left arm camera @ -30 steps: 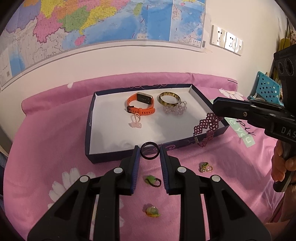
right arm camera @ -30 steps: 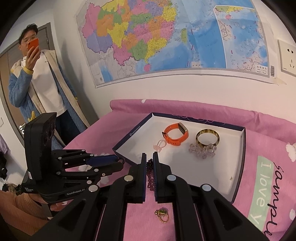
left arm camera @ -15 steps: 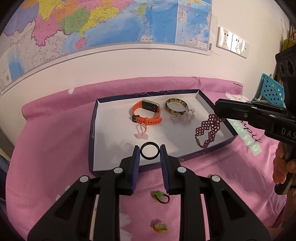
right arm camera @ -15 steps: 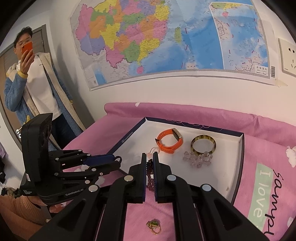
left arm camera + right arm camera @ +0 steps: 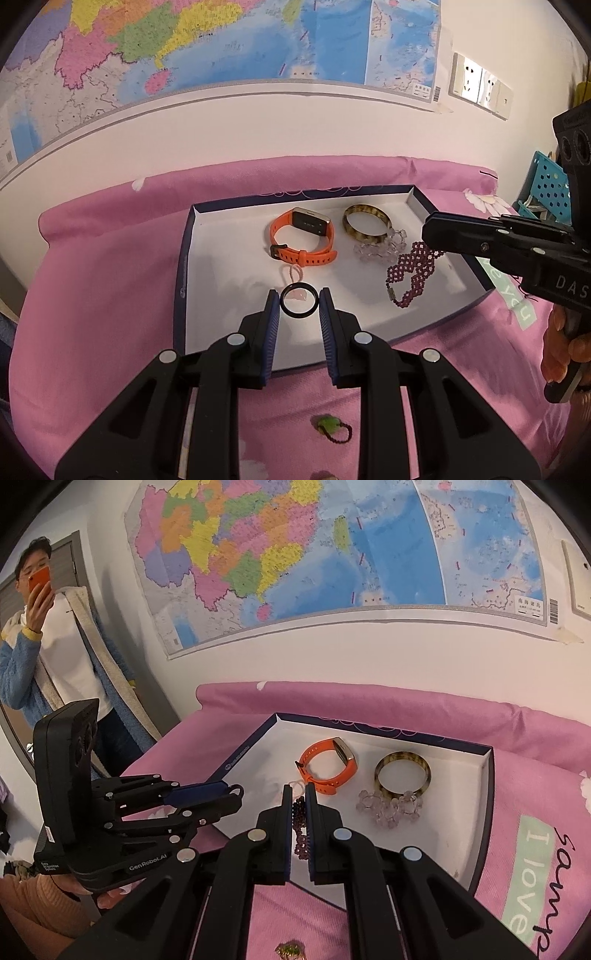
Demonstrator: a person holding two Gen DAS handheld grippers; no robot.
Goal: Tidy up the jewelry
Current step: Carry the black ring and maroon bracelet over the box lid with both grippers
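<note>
Jewelry is what I am sorting, and nearest my left camera the left gripper (image 5: 298, 303) is pinching a thin black ring (image 5: 298, 303) between its blue pads, holding it over the white floor of the navy-walled tray (image 5: 181, 266). My right camera is showing what the left one cannot: the right gripper (image 5: 300, 794), its jaws pressed nearly together, is clamping a maroon beaded bracelet (image 5: 300, 827) that is hanging between the fingers. From the left view the same bracelet (image 5: 410, 273) is dangling under the right gripper's tip (image 5: 430, 230) above the tray's right side.

Only the left view is giving me the green-stone ring (image 5: 330, 428) lying on the pink cloth (image 5: 96, 295) in front of the tray. Only the right view is catching a small gold-and-green piece (image 5: 290, 950) at its bottom edge; it may be a ring, but it is cut off.

Farther in, both views are showing an orange watch (image 5: 303, 236), a mottled bangle (image 5: 367, 221) and a clear crystal bracelet (image 5: 380, 247) touching the bangle's near edge. A small pink charm (image 5: 295, 280) is lying just behind the black ring.

Beyond that a map (image 5: 332, 554) is hanging on the wall, and only the right camera is showing a person (image 5: 62, 653) standing at the left, holding up an orange phone (image 5: 38, 579).
</note>
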